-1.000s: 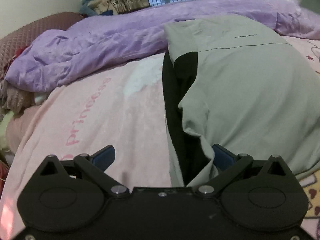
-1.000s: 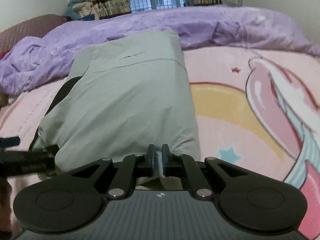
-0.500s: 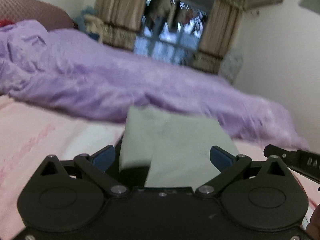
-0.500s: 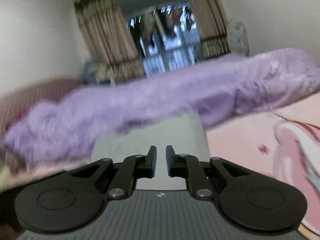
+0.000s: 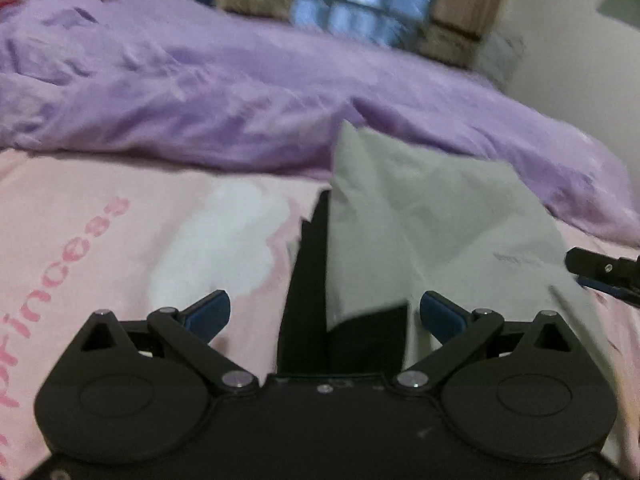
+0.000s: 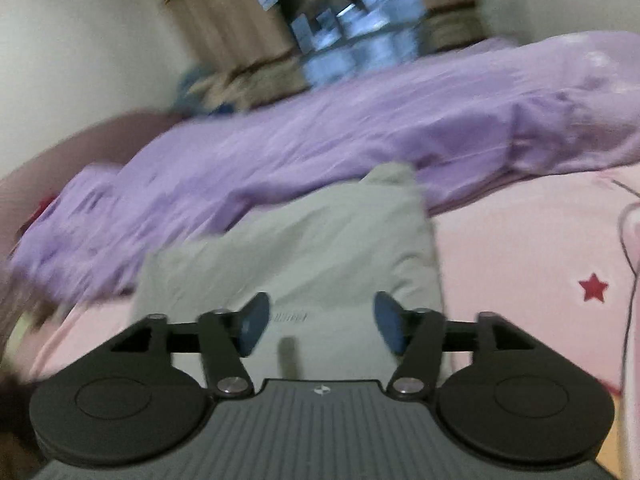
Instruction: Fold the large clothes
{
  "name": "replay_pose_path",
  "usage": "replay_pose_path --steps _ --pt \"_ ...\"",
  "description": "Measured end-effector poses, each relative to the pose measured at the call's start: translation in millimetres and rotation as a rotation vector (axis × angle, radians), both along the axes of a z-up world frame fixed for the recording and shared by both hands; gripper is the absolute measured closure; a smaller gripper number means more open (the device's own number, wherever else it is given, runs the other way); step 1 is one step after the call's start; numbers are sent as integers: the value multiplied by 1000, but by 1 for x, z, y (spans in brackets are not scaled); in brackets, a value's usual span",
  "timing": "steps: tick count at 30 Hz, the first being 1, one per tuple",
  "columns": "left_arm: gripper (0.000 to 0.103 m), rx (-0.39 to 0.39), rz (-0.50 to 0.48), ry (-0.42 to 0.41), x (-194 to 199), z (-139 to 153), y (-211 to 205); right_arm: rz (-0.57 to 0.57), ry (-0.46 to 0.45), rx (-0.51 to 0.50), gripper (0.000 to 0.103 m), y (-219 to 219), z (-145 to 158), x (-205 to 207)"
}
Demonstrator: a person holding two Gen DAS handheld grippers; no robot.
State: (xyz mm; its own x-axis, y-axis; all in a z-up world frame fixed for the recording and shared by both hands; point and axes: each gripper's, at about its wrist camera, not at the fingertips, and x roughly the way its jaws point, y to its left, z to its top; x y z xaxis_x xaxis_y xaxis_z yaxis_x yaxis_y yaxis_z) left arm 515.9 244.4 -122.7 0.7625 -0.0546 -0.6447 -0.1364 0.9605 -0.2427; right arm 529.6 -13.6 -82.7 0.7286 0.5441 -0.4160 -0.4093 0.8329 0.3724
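Folded garment [image 5: 432, 232] on pink bed [image 5: 120, 248] – purple quilt [image 5: 240, 92] behind. Left tongs [image 5: 324, 314] wide, empty; right tongs [image 6: 320, 328] just opened – nothing held.

place: bedroom | signs: purple duvet [image 5: 248, 92], pink bedsheet [image 5: 100, 240], curtained window [image 6: 340, 28]

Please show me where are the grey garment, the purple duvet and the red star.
garment [image 6: 320, 240]: right wrist view, its folded top layer.
duvet [image 5: 200, 92]: left wrist view, its rumpled middle.
star [image 6: 594, 287]: right wrist view, its centre.
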Motion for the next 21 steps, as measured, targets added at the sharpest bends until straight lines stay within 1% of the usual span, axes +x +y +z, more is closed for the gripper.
replay_pose_path --steps 1,2,3,4,5,6,7,8,9,10,13,15,17,19,21 --pt "0 -38 -33 27 -2 4 6 47 27 -20 18 -9 2 -3" --pt "0 -70 -57 54 -9 6 12 72 55 -41 16 -18 1 -4" --pt "0 -82 -66 67 -14 7 15 90 95 -56 16 -28 -2 -4" --pt "0 -71 -74 84 -19 5 12 117 159 -58 20 -40 -7 -2" --pt "0 -50 -90 111 -25 2 7 142 217 -41 25 -49 -13 0" --pt "0 -46 -113 138 -28 -3 6 180 274 -10 27 -58 -20 2" --pt "0 -54 -142 171 -31 -8 1 222 337 43 28 -68 -28 2" --pt "0 -74 -180 198 -30 -16 -1 247 376 85 33 -74 -33 -3" --pt "0 -101 -216 207 -33 -21 -5 272 413 121 34 -79 -37 -5" --pt "0 -127 -246 206 -35 -25 -8 281 435 139 34 -81 -41 -7" --pt "0 -131 -259 174 -33 -29 -14 296 456 150 36 -76 -51 -3" --pt "0 -155 -286 158 -25 -31 -19 301 474 192 35 -70 -58 4" --pt "0 -150 -311 130 -18 -34 -26 308 474 224 34 -64 -60 13" --pt "0 -149 -316 101 -9 -36 -29 310 483 230 33 -58 -57 21" --pt "0 -181 -311 65 -5 -38 -27 309 485 253 31 -53 -58 28"
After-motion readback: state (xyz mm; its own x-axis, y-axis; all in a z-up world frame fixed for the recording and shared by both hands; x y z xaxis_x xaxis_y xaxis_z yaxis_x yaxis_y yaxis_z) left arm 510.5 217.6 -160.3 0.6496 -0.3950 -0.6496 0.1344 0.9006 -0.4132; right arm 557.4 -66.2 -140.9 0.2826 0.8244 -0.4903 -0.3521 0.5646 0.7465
